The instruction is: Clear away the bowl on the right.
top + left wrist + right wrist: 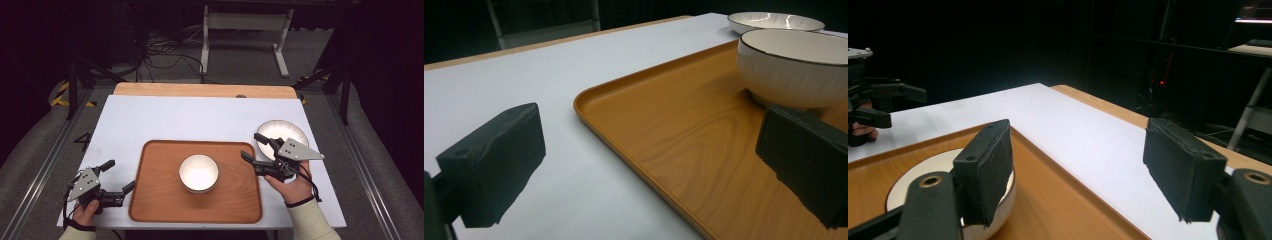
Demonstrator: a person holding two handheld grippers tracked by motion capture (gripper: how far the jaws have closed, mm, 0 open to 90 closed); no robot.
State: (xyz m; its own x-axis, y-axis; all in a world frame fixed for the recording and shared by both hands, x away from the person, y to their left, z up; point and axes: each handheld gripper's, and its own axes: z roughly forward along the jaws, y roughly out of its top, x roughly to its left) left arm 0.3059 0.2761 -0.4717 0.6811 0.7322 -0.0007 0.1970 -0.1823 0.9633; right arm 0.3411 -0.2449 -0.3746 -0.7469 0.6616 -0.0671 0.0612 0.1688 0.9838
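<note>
Two hand-held grippers flank a wooden tray (160, 200) on a white table (165, 120), both with jaws spread and holding nothing.

The table's white top has a bare wooden strip along its far edge. The tray lies toward the near side of the table, and a white bowl (198, 173) stands upright near its middle. A white plate (287, 131) rests on the table just beyond the tray's far right corner. The right gripper (252, 147), held in the person's right hand (289, 186), hovers over the tray's right edge beside the plate, jaws wide apart. The left gripper (119, 176) sits at the tray's left edge in the left hand (86, 209), one jaw over the tray, the other over the table.
</note>
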